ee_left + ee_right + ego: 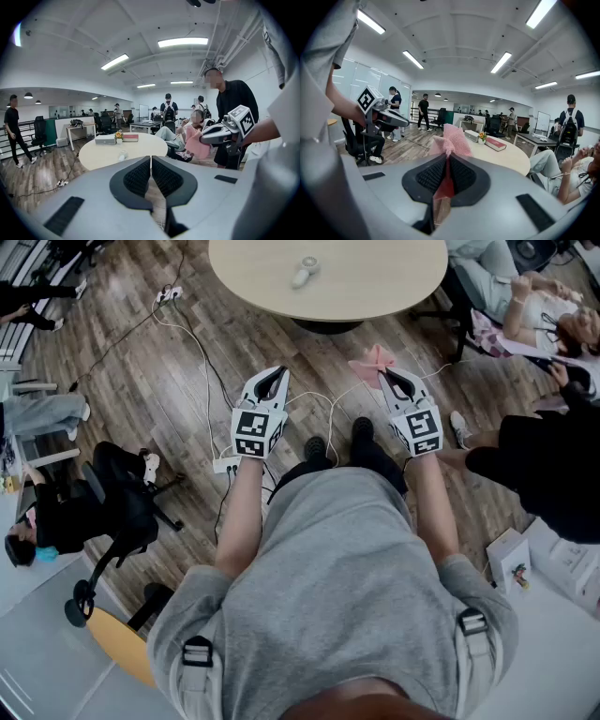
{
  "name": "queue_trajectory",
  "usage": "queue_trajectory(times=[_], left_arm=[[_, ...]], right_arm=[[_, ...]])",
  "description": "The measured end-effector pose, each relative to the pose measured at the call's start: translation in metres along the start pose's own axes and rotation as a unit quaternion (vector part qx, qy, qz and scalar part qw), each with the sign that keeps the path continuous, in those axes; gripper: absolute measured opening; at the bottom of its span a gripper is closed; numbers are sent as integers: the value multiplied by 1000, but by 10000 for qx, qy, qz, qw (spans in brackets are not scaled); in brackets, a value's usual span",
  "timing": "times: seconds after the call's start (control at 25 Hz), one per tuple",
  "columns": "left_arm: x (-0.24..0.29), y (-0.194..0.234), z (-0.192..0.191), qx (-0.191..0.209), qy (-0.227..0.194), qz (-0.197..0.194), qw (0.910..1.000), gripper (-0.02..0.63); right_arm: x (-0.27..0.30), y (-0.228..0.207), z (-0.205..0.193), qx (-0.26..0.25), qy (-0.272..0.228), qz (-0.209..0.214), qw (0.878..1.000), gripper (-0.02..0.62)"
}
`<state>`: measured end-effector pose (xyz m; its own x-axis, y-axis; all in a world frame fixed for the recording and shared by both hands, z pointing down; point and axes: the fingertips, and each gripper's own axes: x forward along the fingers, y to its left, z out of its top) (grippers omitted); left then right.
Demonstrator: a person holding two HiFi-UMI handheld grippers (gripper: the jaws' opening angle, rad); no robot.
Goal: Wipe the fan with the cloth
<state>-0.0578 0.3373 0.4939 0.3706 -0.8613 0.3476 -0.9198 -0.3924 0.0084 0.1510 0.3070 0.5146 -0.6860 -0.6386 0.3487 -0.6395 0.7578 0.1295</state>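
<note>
A small white fan lies on the round beige table ahead of me; in the left gripper view the fan sits near the table's front edge. My right gripper is shut on a pink cloth, which bunches out past its tips. My left gripper is shut with nothing between its pads. Both grippers hover over the wooden floor, short of the table and apart from the fan.
A red book, a grey box and a small flower pot stand at the table's far side. People sit at the right and left. A power strip and cables lie on the floor.
</note>
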Motion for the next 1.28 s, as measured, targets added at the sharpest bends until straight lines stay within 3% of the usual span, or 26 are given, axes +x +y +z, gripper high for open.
queue_trajectory(times=[1.28], left_arm=[[-5,19,11,-28,-280,-251,9993,28]], right_arm=[[18,17,13,22,5,-35,10000,28]])
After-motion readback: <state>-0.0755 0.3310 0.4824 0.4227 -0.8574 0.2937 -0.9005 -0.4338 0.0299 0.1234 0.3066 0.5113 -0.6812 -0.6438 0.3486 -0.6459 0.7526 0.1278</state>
